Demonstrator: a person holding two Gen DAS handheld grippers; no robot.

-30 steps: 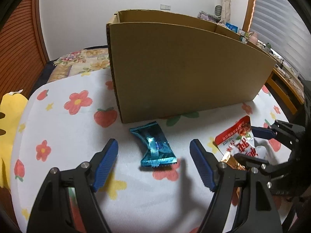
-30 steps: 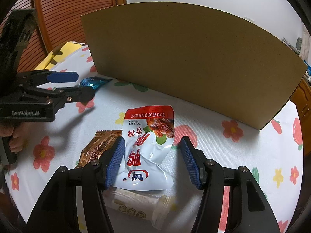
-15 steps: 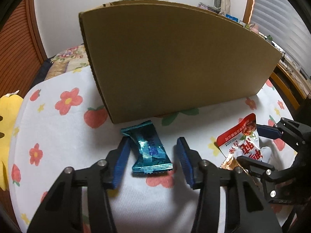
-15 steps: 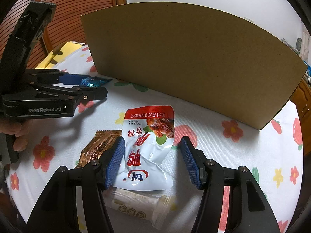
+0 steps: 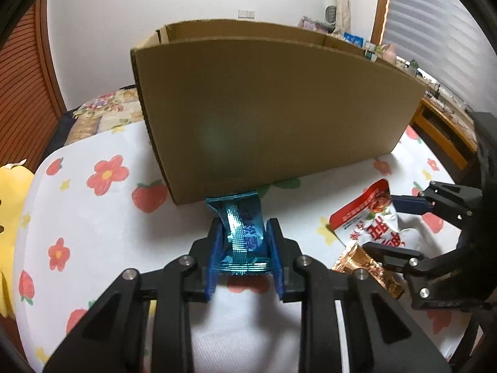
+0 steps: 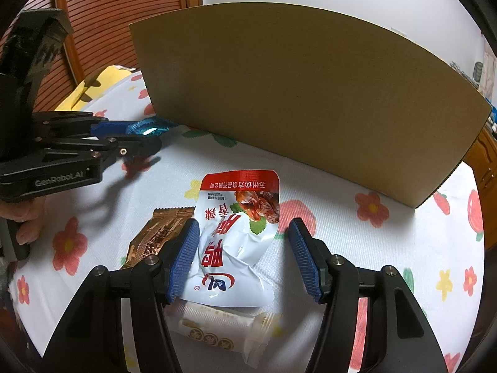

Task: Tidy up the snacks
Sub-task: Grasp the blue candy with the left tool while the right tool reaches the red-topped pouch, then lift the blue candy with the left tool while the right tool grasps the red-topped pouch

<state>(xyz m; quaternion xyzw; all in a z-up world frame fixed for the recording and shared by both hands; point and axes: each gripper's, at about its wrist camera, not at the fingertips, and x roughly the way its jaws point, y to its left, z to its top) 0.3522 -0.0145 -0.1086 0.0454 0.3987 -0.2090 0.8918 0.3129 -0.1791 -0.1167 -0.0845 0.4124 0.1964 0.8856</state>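
A yellow cushion (image 5: 12, 205) lies at the far left edge of the desk (image 5: 93, 223), which wears a white cloth printed with red flowers and strawberries. In the left wrist view the left tongs (image 5: 243, 242) are closing on the teal packet (image 5: 240, 230): both blue pads touch its sides, and the wrapper bulges up between them. The packet's far end lies just at the foot of the box (image 5: 273, 118), a tall cardboard carton that stands upright on the desk with its top open. In the right wrist view the same tongs come in from the left edge, held by a hand (image 6: 26, 220) low on the grip, with the teal packet's end sticking out past the pads.

To the right lies a small heap of snacks. A copper wrapper (image 6: 158, 236) lies on the desk, its right edge tucked under the white pouch (image 6: 236, 239) with a red top band. A clear-wrapped bar (image 6: 220, 326) lies crosswise, nearer the camera, under the pouch's lower end.

The right tongs (image 6: 243, 258) hang released over the pouch, pads apart; the left pad sits at the pouch's left edge, above the copper wrapper, while the right pad stands clear of the pouch over bare cloth.
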